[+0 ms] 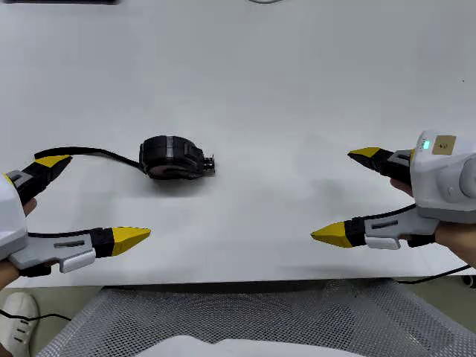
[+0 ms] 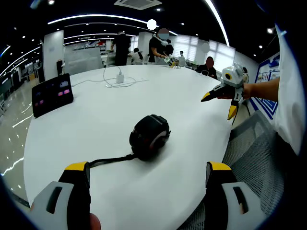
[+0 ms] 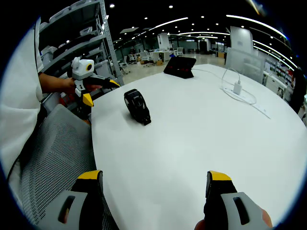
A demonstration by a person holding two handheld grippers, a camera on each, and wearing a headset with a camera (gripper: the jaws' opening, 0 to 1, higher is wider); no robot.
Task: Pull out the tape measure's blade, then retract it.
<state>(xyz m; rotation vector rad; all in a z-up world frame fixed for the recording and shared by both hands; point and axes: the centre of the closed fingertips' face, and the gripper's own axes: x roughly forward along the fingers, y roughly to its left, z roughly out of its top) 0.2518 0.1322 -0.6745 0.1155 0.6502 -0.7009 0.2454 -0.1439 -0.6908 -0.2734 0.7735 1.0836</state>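
A black tape measure (image 1: 172,158) lies on the white table (image 1: 282,97), its blade tip pointing right and a black strap trailing left. It appears ahead of the jaws as the tape measure (image 2: 149,136) and farther off as the tape measure (image 3: 137,106). My left gripper (image 1: 100,197) hovers open at the table's left front, a short way from the tape; its own view shows the left gripper (image 2: 148,175) with jaws wide and nothing between them. My right gripper (image 1: 348,195) stands open at the right front, well apart from the tape, its jaws likewise bare as the right gripper (image 3: 154,182).
A dark tablet (image 2: 52,93) stands at the table's far side, and a white charger with cable (image 2: 120,79) lies near it. A grey mesh chair (image 1: 223,316) sits at the table's front edge. People stand in the background.
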